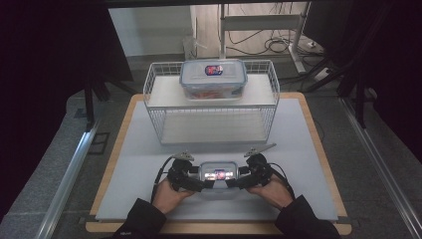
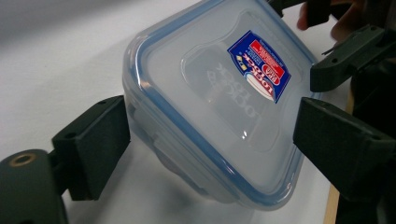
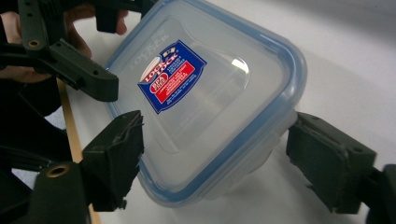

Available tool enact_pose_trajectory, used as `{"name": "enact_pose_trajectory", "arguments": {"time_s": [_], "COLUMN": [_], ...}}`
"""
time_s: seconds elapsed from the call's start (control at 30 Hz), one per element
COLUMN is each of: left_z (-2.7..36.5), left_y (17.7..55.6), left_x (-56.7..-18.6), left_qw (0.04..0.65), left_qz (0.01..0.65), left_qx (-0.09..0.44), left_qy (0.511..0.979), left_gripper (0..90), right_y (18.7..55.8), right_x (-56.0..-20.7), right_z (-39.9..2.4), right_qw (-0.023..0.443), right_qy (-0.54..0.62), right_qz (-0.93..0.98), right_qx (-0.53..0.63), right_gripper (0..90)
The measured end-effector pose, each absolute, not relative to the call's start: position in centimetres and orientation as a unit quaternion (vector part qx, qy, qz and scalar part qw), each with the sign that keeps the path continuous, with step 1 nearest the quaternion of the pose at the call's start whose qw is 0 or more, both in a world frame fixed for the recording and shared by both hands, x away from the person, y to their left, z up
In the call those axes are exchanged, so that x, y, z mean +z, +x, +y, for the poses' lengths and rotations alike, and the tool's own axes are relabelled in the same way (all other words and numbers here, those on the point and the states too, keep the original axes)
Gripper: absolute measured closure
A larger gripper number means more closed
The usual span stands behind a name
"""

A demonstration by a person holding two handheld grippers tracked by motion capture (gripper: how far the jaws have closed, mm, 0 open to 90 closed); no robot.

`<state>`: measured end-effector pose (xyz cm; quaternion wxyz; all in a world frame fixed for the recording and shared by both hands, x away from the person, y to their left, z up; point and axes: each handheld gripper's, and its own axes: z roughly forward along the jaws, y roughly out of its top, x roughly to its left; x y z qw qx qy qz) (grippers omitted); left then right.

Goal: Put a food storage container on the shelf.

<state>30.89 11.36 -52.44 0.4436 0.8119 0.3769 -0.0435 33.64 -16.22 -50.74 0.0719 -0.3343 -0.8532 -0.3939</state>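
While both tools sit low in the middle of the high view, the small lidded container lies directly between them on the white tabletop: my left gripper on its left, my right gripper on its right, equally near. In the left gripper view the box sits tilted between the black jaws, one corner low in the frame. The left pad looks to touch a side wall; the right pad overlaps the rim, though I cannot tell whether either presses. In the right gripper view the jaws stand wide around the box, a gap at the right pad. Its long axis seems to run left-right, from one gripper to the other. A larger container rests on the wire rack above.
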Motion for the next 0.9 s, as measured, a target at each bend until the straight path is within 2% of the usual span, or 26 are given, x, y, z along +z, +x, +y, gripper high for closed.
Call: {"name": "enact_pose_trajectory", "arguments": {"time_s": [0.13,0.37,0.47,0.53,0.67,0.9], "left_z": [11.8,12.5,12.5,12.8,13.5,14.1], "left_y": [30.2,29.0,28.4,28.1,28.1,27.8], "left_x": [-52.3,-52.8,-52.5,-52.4,-52.6,-52.7], "left_qw": [0.446,0.452,0.455,0.462,0.485,0.496], "left_qz": [0.381,0.396,0.395,0.394,0.400,0.395], "left_qx": [-0.035,-0.067,-0.051,-0.048,-0.065,-0.075], "left_qy": [0.809,0.797,0.796,0.793,0.775,0.769], "left_gripper": [17.0,24.7,29.7,36.2,44.9,50.0], "right_y": [33.0,31.8,31.5,31.2,31.0,31.0], "right_x": [-50.6,-50.1,-50.1,-50.1,-50.1,-50.4], "right_z": [-16.3,-16.9,-17.3,-17.5,-18.1,-18.7], "right_qw": [0.071,0.058,0.061,0.065,0.076,0.099], "right_qy": [-0.334,-0.332,-0.332,-0.337,-0.340,-0.357], "right_qz": [-0.854,-0.854,-0.852,-0.850,-0.842,-0.822], "right_qx": [-0.393,-0.396,-0.400,-0.400,-0.413,-0.431], "right_gripper": [25.5,37.9,40.9,42.7,49.4,54.3]}}
